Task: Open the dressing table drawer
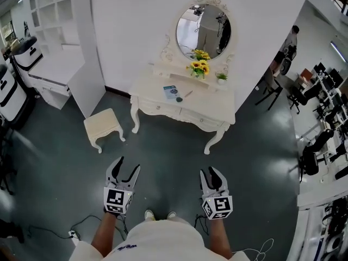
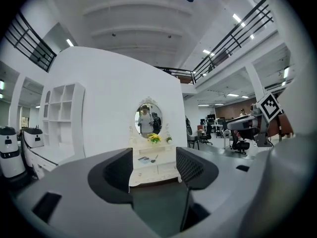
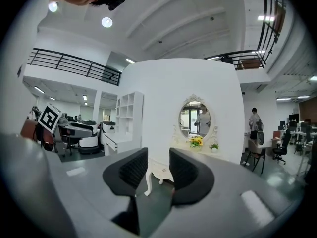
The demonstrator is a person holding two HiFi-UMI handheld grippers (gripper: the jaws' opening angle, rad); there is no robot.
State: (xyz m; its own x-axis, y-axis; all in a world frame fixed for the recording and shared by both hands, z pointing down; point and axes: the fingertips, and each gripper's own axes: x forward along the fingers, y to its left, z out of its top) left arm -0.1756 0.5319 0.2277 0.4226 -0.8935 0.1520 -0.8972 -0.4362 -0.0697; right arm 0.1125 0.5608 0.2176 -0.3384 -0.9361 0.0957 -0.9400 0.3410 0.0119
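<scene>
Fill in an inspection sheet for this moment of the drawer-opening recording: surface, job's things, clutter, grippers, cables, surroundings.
Surface: dark grey floor, faintly reflective.
Job's things: white dressing table against the wall, well ahead of the person; its drawers look shut.
Clutter: booklet, sunflowers and small potted plant on the tabletop; oval mirror behind; stool to the table's left.
Grippers: left gripper jaws wide apart, empty; right gripper jaws apart, narrower, empty; neither is near the table.
Cables: black cable on the floor by the person's left.
Surroundings: white shelf unit at left, office chairs at right.
</scene>
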